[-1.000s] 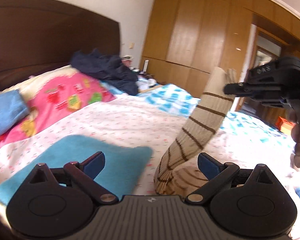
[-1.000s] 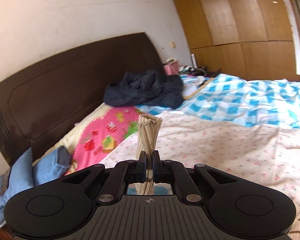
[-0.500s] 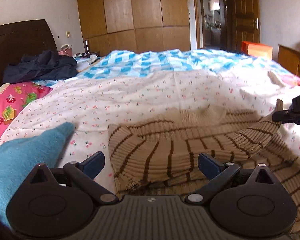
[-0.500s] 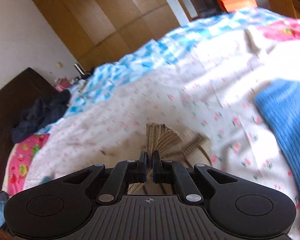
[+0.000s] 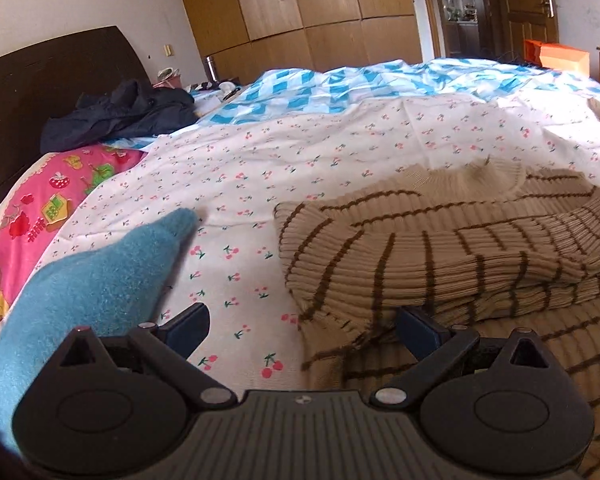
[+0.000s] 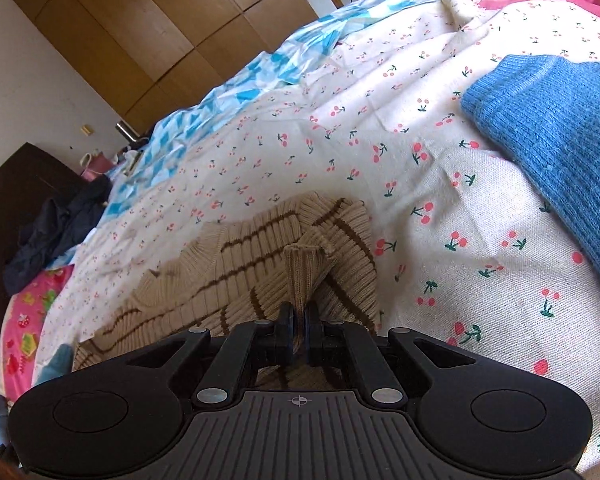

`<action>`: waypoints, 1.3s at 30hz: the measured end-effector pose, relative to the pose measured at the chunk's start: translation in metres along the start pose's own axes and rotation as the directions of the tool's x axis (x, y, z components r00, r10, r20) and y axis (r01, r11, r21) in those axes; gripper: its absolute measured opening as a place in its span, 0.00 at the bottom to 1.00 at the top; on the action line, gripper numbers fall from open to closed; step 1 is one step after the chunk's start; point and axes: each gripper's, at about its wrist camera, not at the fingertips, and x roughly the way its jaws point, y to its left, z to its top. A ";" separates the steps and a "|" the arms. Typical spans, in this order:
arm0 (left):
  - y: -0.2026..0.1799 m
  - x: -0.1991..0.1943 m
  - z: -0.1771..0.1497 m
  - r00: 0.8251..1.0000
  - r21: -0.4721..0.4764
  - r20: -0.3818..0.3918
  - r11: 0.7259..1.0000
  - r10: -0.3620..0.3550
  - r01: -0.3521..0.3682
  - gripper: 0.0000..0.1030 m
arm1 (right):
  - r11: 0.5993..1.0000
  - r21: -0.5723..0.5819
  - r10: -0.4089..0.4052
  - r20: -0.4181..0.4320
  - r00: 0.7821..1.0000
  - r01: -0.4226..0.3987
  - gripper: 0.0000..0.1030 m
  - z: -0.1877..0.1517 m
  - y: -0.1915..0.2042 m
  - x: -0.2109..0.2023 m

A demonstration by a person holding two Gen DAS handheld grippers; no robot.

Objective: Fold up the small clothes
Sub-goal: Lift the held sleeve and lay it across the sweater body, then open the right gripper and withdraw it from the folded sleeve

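A beige ribbed sweater with brown stripes (image 5: 440, 252) lies on the cherry-print bedspread (image 5: 300, 152), one sleeve folded across its body. My left gripper (image 5: 304, 326) hovers open just over the sweater's left edge, nothing between its blue pads. In the right wrist view the same sweater (image 6: 236, 256) lies below my right gripper (image 6: 299, 334), which is shut on the sleeve cuff (image 6: 302, 270); the cuff stands up from between the fingers.
A turquoise fuzzy garment (image 5: 88, 284) lies left of the sweater. A blue knit garment (image 6: 556, 128) lies to its right. A dark jacket (image 5: 116, 116) sits by the headboard (image 5: 32, 92). Wooden wardrobes (image 5: 300, 16) stand beyond the bed.
The sleeve hung high in the air a second ago; the right gripper has carried it down across the sweater's body. Both grippers sank toward the bed and rolled level.
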 end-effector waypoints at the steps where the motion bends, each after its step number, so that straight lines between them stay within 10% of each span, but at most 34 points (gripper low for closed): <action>1: 0.002 0.004 -0.002 0.999 0.000 -0.018 1.000 0.027 -0.027 1.00 | 1.000 0.003 -0.001 0.000 1.000 0.001 0.05 -0.001 -0.001 0.000; 9: 0.044 0.016 -0.018 0.990 -0.164 -0.110 0.981 0.084 -0.101 1.00 | 1.000 -0.022 -0.004 -0.012 1.000 0.004 0.08 -0.005 -0.002 0.005; 15: 0.036 0.013 -0.022 0.989 -0.116 -0.097 0.986 0.111 -0.122 1.00 | 0.999 -0.048 -0.007 -0.018 1.000 0.006 0.11 -0.003 0.000 0.007; 25: 0.067 0.016 -0.028 0.981 -0.315 -0.193 0.947 -0.003 -0.059 1.00 | 0.988 -0.154 -0.029 -0.026 0.999 0.024 0.13 -0.008 0.015 0.009; 39: 0.053 -0.046 0.004 0.997 -0.211 0.070 0.978 0.015 0.000 1.00 | 0.984 -0.174 -0.042 0.011 0.999 0.043 0.14 0.000 0.018 -0.015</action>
